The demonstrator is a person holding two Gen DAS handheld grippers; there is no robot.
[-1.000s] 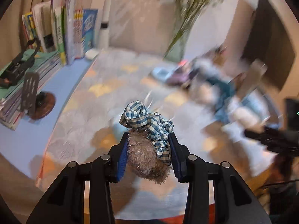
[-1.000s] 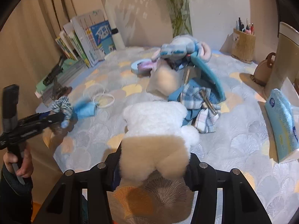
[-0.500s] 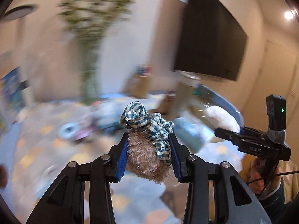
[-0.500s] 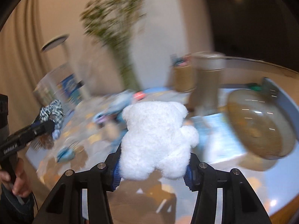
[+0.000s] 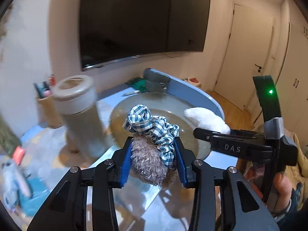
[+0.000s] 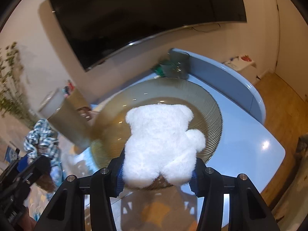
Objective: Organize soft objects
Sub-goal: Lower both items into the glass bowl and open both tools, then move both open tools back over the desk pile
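My left gripper [image 5: 153,158] is shut on two scrunchies: a fuzzy brown one [image 5: 148,163] and a blue-and-white checked one [image 5: 154,126] bunched above it. It hangs before a large ribbed glass bowl [image 5: 117,115] on the blue table. My right gripper [image 6: 156,170] is shut on a white plush bear [image 6: 163,134], held over the near part of the same bowl [image 6: 211,111]. In the left wrist view the right gripper [image 5: 196,132] juts in from the right with the bear [image 5: 206,119] at its tip. The left gripper [image 6: 25,162] with the checked scrunchie [image 6: 41,138] shows at the right wrist view's left edge.
A tall beige canister [image 5: 79,111] stands just left of the bowl, with a pen holder [image 5: 45,104] behind it. A dark glass vessel [image 5: 157,81] sits past the bowl by the table's raised blue rim [image 5: 202,98]. Soft items [image 5: 13,184] lie far left. A person's hand [image 5: 281,186] grips the right handle.
Both grippers swung right, away from the pile of soft things, and now face the glass bowl under the wall screen. Each kept hold of its load, and both rolled.
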